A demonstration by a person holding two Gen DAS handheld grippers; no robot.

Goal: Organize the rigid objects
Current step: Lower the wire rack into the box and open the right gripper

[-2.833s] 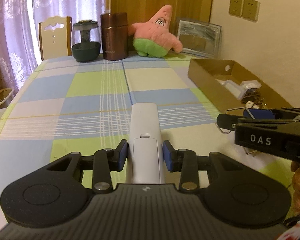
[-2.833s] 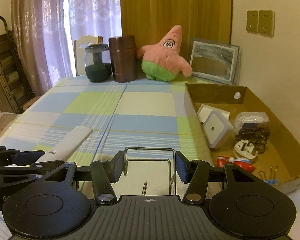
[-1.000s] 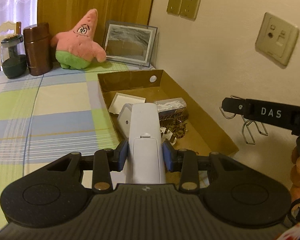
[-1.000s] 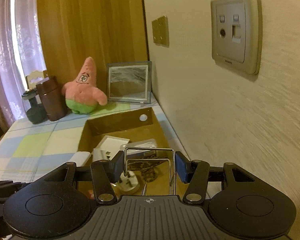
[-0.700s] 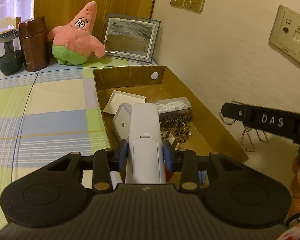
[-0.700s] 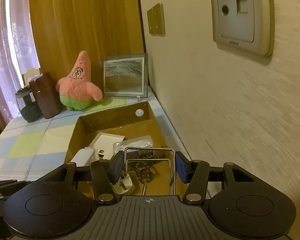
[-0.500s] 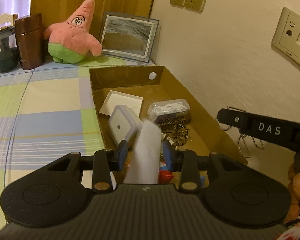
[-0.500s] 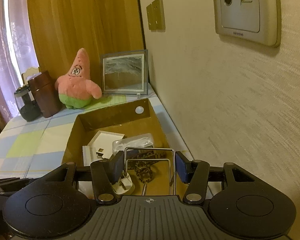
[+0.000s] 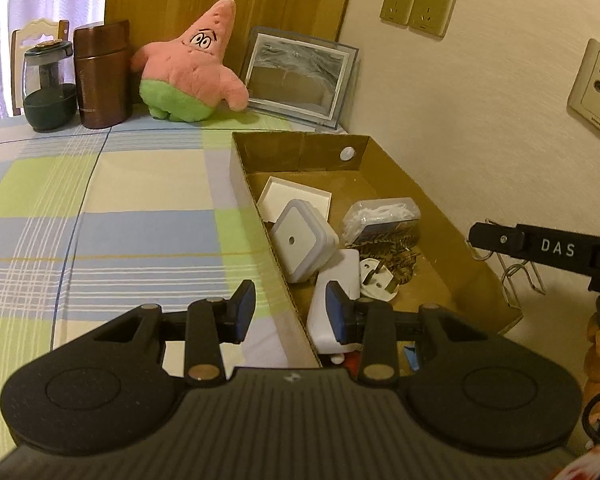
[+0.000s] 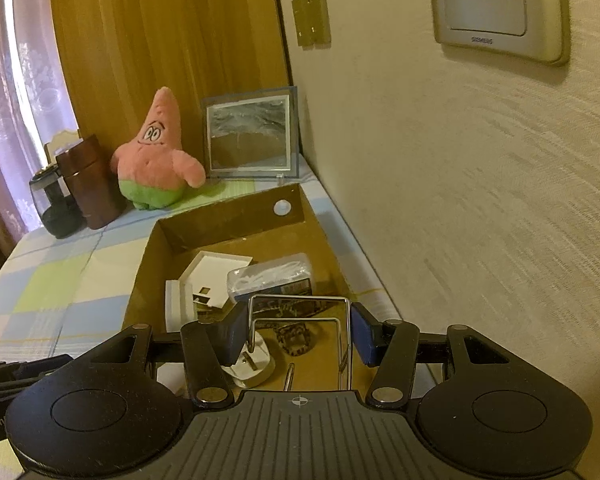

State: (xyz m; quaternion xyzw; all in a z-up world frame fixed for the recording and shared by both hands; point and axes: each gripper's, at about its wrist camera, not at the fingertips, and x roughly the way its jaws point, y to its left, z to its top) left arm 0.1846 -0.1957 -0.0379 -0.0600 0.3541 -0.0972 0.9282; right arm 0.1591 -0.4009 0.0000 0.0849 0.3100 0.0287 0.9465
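My left gripper (image 9: 291, 312) is open and empty, above the near left wall of the cardboard box (image 9: 432, 216). The white remote (image 9: 334, 300) lies in the box just beyond its right finger, beside a square white night light (image 9: 302, 240). My right gripper (image 10: 299, 334) is shut on a bent metal wire rack (image 10: 300, 322) and holds it over the box (image 10: 148, 256). The rack also shows at the right of the left wrist view (image 9: 520, 280). The box holds a white plug (image 10: 250, 368), a white tray (image 10: 216, 270) and a clear plastic case (image 10: 272, 276).
A pink starfish plush (image 9: 192, 68), a brown canister (image 9: 102, 74), a glass jar (image 9: 48, 86) and a framed picture (image 9: 300, 76) stand at the table's far end. The wall (image 10: 460, 200) with sockets runs close along the box's right side. The checked tablecloth (image 9: 100, 208) lies left of the box.
Both grippers moved from the table over the box. My left gripper opened and the white remote dropped into the box. My right gripper still holds the wire rack.
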